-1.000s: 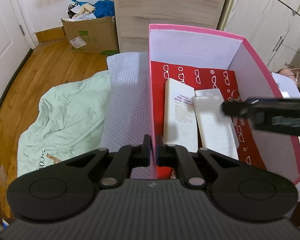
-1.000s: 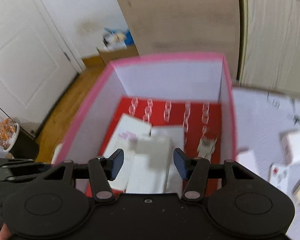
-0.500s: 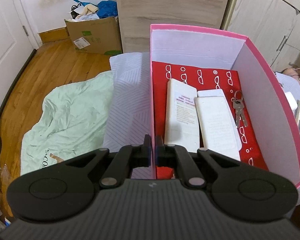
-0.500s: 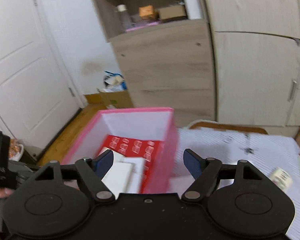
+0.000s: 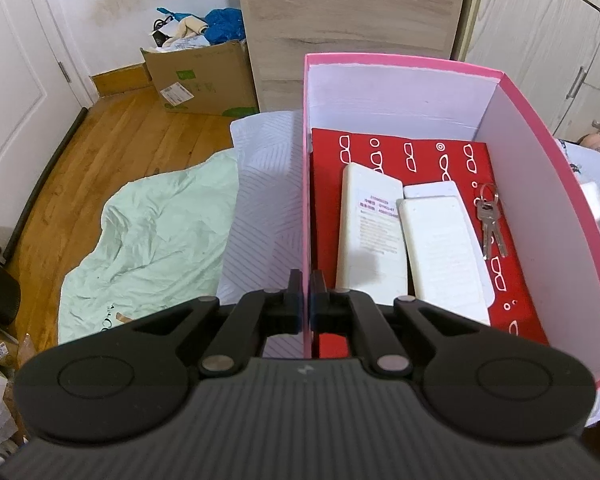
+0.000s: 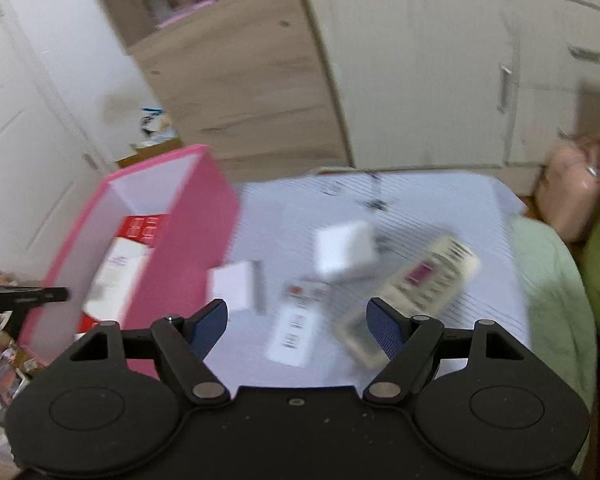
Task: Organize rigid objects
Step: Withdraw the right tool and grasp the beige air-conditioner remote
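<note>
White striped bedding (image 6: 440, 208) carries scattered small boxes and a pink box (image 5: 548, 216). Left gripper (image 5: 305, 300) pinches the box's wall — right gripper (image 6: 296, 320) hangs spread, empty.

**A bedroom in a home**

The wooden floor (image 5: 112, 148), white door (image 5: 16, 92) and tall wardrobe (image 5: 540, 36) show a lived-in room. A striped sheet (image 6: 412, 216) and green blanket (image 5: 152, 232) cover probably a bed. A cardboard box (image 5: 204, 80) holds clothes.
</note>
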Demonstrator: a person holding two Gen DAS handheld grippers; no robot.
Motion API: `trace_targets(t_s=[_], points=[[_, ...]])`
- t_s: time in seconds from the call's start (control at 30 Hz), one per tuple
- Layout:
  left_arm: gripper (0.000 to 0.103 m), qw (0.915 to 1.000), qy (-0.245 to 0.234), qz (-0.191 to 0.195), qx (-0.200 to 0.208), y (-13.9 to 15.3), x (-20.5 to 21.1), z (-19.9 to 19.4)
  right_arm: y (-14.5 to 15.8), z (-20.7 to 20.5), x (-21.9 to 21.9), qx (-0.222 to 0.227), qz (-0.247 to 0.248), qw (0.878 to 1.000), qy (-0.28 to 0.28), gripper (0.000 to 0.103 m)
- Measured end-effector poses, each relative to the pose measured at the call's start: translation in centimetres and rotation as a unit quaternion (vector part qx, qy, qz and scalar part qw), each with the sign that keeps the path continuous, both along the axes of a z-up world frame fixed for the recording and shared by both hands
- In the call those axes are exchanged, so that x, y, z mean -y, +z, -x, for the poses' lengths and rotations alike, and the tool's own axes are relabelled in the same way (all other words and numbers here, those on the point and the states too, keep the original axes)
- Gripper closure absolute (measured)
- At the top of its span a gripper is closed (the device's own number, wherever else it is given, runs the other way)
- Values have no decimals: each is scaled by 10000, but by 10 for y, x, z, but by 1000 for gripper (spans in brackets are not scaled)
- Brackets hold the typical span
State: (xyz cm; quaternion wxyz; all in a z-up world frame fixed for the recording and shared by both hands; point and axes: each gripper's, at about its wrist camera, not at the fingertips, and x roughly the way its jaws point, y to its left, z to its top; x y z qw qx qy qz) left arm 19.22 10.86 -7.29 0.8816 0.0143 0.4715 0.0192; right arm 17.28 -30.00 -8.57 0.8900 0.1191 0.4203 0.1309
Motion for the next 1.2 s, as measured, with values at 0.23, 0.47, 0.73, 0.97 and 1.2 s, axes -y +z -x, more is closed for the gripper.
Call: trace_targets(t_s=[0.23,0.47,0.73,0.97,1.2], points=[[100,10000,80,-46,-18,0,1,-2,-51,-19,38,-631,-230,9945,-799,22],[100,9999,109,-23,22,1,0,-4,-71,-42,31,-491,-36,9925,-1117,23],[100,9998,93,-145,63,2,5,-5,-88,-67,17,-228,775,9842,-1576,20],[100,9999,17,-109,80,1,2,-2,-88,-74,9,-132,1205,9867,-1086,26],[100,9999,29,-94,63,1,1,-4,-77,-63,19,-571,864,9937,-435,39]])
